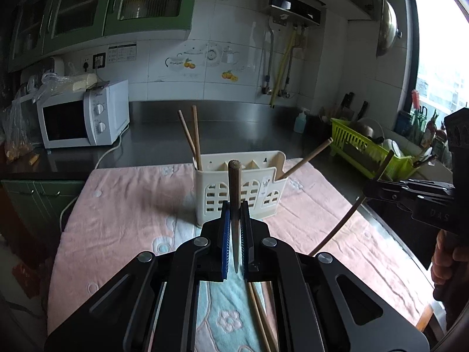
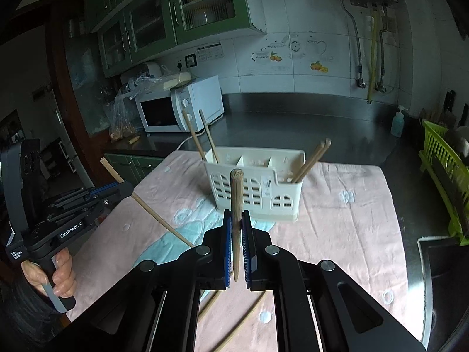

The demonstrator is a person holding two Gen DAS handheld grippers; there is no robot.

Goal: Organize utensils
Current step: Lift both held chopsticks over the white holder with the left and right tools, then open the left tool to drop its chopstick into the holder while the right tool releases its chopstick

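Observation:
A cream slotted utensil holder point(image 1: 249, 190) point(image 2: 258, 196) stands on the pink towel point(image 1: 123, 214). Two chopsticks point(image 1: 195, 135) point(image 2: 202, 138) lean in its left compartment. In the left wrist view one chopstick point(image 1: 307, 158) shows in the right compartment; the right wrist view shows two there point(image 2: 310, 161). My left gripper point(image 1: 235, 208) point(image 2: 129, 189) is shut on a dark chopstick point(image 1: 234, 182) point(image 2: 158, 217), held above the towel in front of the holder. My right gripper point(image 2: 236, 220) point(image 1: 366, 189) is shut on a light wooden chopstick point(image 2: 236, 199) point(image 1: 337, 228). Loose chopsticks point(image 1: 261, 316) point(image 2: 234, 325) lie on the towel under the grippers.
A white microwave point(image 1: 85, 117) point(image 2: 178, 108) sits at the back left on the dark counter point(image 1: 234, 123). A green dish rack point(image 1: 369, 149) point(image 2: 442, 164) and a soap bottle point(image 1: 300, 121) point(image 2: 398, 123) stand at the right. A person's hand point(image 2: 58, 275) grips the left tool.

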